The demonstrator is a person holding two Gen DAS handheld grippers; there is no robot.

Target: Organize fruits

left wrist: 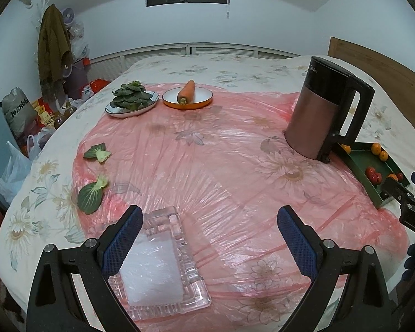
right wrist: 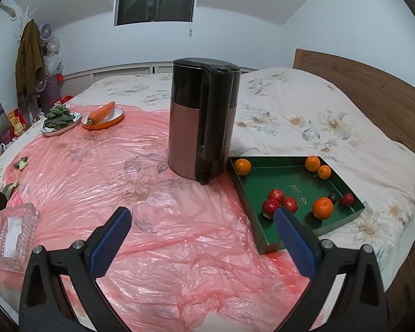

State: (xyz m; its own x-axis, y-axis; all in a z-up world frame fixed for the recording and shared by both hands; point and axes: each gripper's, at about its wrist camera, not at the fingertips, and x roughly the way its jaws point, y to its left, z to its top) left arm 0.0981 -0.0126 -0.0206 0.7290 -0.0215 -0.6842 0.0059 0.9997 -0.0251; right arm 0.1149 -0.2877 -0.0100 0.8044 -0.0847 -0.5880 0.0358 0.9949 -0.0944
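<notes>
Pink plastic sheet (right wrist: pixel 163 238) over floral bedspread (right wrist: pixel 304 116)

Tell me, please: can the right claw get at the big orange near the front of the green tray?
Probably yes. The right claw is open and empty, and the orange lies uncovered in the green tray, with nothing between them.

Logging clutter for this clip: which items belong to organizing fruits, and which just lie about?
Job: green cardboard tray, round orange mandarins, small red fruits, clear ribbed glass dish.

Lying about: copper-and-black electric kettle, orange carrot, dark leafy greens, loose green leaves.
</notes>
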